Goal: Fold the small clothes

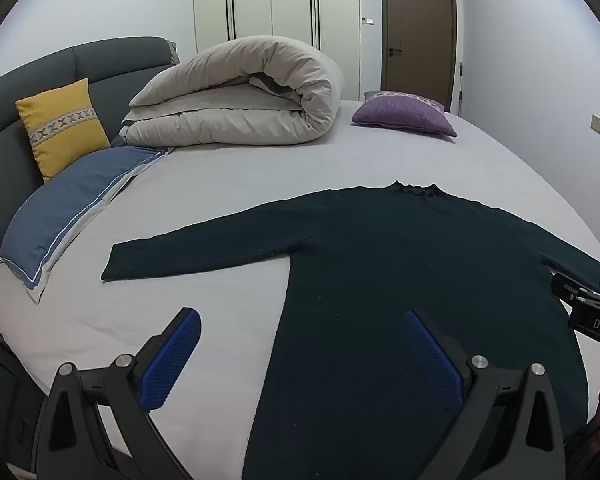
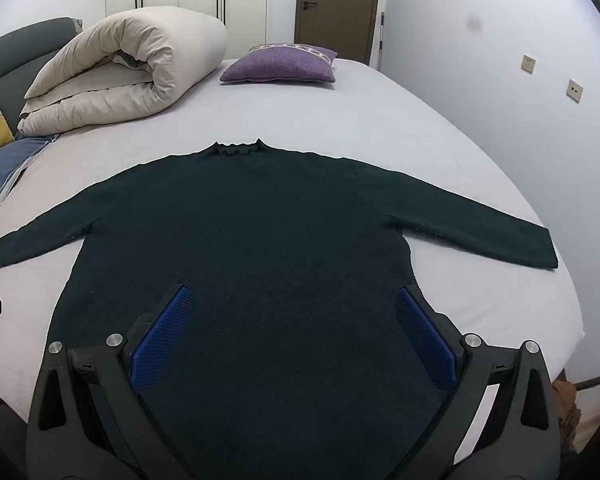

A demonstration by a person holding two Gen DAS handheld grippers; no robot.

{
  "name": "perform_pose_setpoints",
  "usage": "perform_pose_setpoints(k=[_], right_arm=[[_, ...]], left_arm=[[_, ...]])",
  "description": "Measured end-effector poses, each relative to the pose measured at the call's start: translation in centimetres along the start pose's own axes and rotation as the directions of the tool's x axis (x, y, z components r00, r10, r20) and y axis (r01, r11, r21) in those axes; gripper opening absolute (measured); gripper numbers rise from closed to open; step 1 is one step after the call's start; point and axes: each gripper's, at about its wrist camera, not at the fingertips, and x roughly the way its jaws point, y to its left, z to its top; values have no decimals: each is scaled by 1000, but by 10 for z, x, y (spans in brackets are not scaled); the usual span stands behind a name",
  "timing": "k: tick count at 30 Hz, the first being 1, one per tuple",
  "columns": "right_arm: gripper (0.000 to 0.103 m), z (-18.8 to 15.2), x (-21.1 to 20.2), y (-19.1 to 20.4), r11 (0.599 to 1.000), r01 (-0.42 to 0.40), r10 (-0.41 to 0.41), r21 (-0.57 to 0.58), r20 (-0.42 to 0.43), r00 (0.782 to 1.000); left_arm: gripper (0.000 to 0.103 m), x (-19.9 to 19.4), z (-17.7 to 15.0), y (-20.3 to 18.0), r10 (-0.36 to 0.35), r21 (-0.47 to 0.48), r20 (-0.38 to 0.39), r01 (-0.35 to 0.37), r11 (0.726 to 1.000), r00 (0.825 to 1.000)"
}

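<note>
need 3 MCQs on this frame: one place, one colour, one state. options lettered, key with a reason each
1. Where does the purple cushion lie?
A. on the sweater
B. on the bed, beyond the sweater's collar
C. on the floor

2. What colour is the cushion against the headboard?
A. yellow
B. red
C. white

3. How does the dark green sweater lie?
A. folded in half
B. bunched in a heap
C. flat, both sleeves spread out

Key:
1 B, it rests on the sheet near the far edge.
2 A, yellow with a patterned band.
3 C, both sleeves reach sideways, and the jaws of the left gripper and right gripper stand open, holding nothing.
</note>
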Motion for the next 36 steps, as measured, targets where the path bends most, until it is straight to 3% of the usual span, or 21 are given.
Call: perform_pose_setpoints(k=[36], right_arm=[[103, -3, 1, 1, 1000, -14, 14, 2, -14, 1000]], left_arm=[[103, 0, 0, 1, -4, -12, 6, 4, 1000, 1000]])
